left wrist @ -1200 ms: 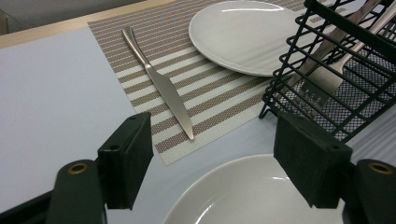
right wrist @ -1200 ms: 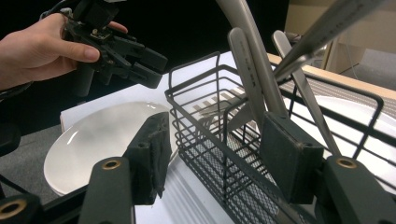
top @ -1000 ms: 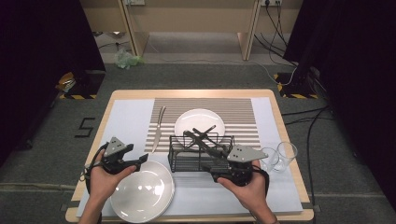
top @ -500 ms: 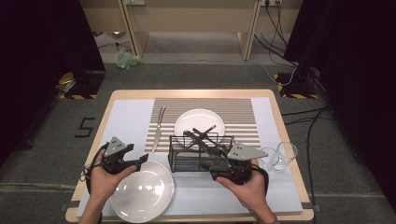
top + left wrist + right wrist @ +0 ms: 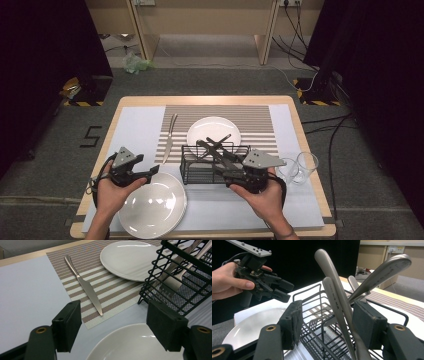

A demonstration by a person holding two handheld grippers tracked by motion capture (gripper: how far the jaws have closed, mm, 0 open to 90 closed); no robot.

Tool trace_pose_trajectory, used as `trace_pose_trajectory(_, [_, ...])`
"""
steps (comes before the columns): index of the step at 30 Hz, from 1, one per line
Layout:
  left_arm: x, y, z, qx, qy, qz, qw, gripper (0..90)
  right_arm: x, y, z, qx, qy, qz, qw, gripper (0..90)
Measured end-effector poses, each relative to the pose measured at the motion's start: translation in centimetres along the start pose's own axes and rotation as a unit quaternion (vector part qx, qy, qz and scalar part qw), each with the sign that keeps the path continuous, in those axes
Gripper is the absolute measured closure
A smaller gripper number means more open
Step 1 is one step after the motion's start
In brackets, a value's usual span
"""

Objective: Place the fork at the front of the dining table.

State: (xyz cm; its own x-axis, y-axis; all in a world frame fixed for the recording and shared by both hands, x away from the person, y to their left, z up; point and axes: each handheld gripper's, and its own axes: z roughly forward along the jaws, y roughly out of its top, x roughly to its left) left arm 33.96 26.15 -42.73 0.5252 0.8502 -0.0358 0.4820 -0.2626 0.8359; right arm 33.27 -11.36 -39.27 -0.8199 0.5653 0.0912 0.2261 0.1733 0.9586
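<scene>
While the right gripper (image 5: 235, 176) sits at the near right side of the rack (image 5: 200, 165), its jaws stand wide, w/ the cutlery handles (image 5: 337, 297) rising between them in the right gripper view; none looks pinched, gaps show on both sides. The rack is black wire, mid-table, just near of the far plate (image 5: 200, 131) and touching or nearly touching its near rim. Several utensils lean in it, handles up and tilted; a fork (image 5: 172, 283) w/ tines down shows through the wires in the left gripper view.

The left gripper (image 5: 150, 173) hangs above the far left rim of the near plate (image 5: 150, 210), jaws wide, holding nothing. Left gripper view: near plate's rim (image 5: 130, 340) lies below between the jaws, rack to the right.

A knife (image 5: 169, 138) lies flat on the striped mat (image 5: 260, 120), left of the far plate, well apart from both grippers. Two glasses (image 5: 299, 167) stand upright at the right edge, just right of the right hand (image 5: 262, 200).
</scene>
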Motion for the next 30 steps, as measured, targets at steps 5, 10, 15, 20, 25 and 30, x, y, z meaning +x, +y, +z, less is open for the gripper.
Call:
trace_pose_trajectory(5, [0.1,0.0,-0.1,0.000,0.000,0.000,1.0000,27.7,-0.1,0.1,0.4,0.000,0.002,-0.004,1.0000,42.7])
trace_pose_trajectory(10, [0.1,0.0,0.0,0.000,0.000,0.000,1.0000,27.7,0.0,0.3,0.7,-0.002,0.000,-0.016,0.9999,43.6])
trace_pose_trajectory(15, [0.1,0.0,-0.1,-0.001,0.000,-0.002,1.0000,27.7,0.0,0.4,1.1,0.001,-0.001,-0.017,0.9998,45.7])
trace_pose_trajectory(20, [0.1,0.0,-0.1,-0.001,0.001,-0.003,1.0000,27.7,0.0,0.5,1.4,-0.002,-0.007,-0.022,0.9997,46.6])
trace_pose_trajectory(25, [0.2,0.0,-0.1,-0.003,0.003,-0.003,1.0000,27.8,-0.1,0.5,1.6,-0.001,-0.014,-0.021,0.9997,47.5])
trace_pose_trajectory(30, [0.5,-0.1,-0.3,-0.002,0.006,-0.006,1.0000,27.5,-0.1,0.4,1.7,0.001,-0.020,-0.020,0.9996,50.0])
